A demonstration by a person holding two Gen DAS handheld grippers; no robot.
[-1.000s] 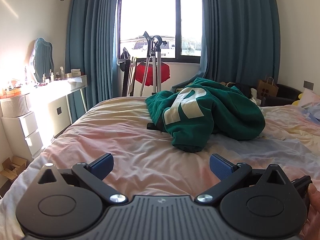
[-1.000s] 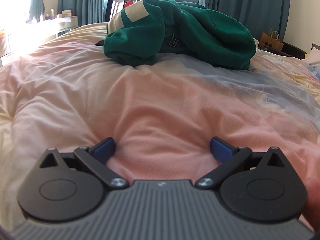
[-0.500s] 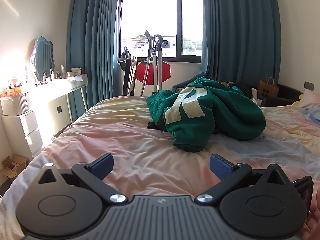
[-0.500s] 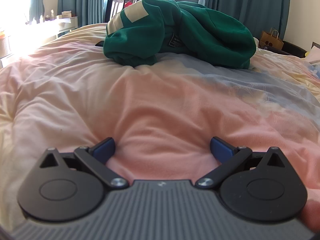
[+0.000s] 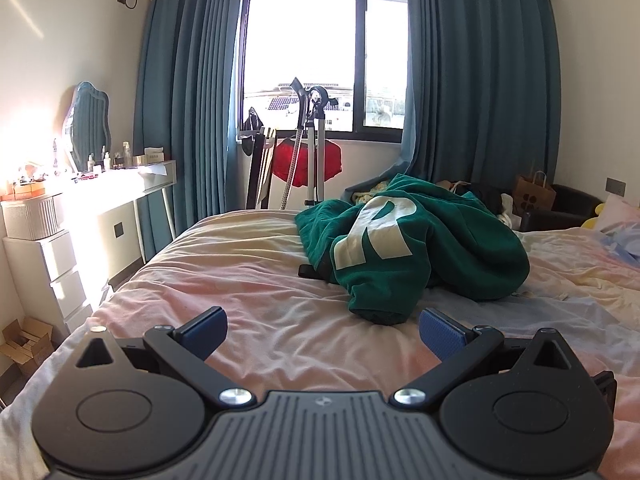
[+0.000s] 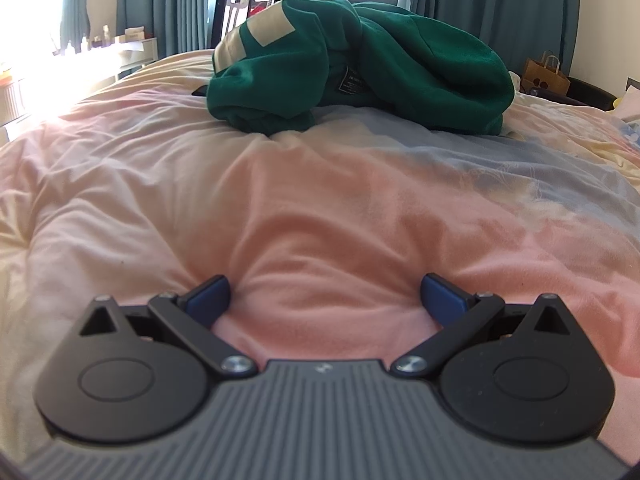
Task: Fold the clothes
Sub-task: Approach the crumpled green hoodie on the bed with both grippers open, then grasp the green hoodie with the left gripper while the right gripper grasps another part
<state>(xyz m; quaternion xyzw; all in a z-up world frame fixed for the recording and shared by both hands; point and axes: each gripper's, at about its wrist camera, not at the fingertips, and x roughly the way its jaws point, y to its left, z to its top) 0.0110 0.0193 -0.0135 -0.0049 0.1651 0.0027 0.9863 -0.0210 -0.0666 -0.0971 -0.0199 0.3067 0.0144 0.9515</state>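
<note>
A dark green sweatshirt [image 5: 420, 248] lies crumpled in a heap on a bed [image 5: 248, 280] covered in pink, cream and pale blue bedding, toward the end of the bed nearest the window [image 5: 324, 52]. The garment is bunched and unfolded, its thick fabric rolled over on itself, with a large cream-white printed shape [image 5: 376, 236] wrinkled across the upper folds. From the low right wrist view the same sweatshirt [image 6: 360, 64] rises as a rounded mound, a cream patch [image 6: 256, 36] on its near-left side and a small dark sewn-in label [image 6: 349, 84] showing where the cloth opens. A ribbed cuff or hem sits at the front edge of the heap against the bedding.

The left gripper [image 5: 322, 330] hovers above the bed short of the sweatshirt, its blue-padded jaws wide apart and holding nothing. The right gripper [image 6: 324, 300] is low over the bedding, well short of the sweatshirt, jaws likewise spread wide with only pink cover [image 6: 320, 240] between them; its fingertips [image 6: 210, 296] appear to press into the soft cover.

Blue curtains [image 5: 480, 80] frame the window. A white dressing table [image 5: 120, 188] with a mirror [image 5: 88, 124] stands left of the bed, and a brown paper bag [image 5: 534, 192] sits beyond the sweatshirt, to the right.
</note>
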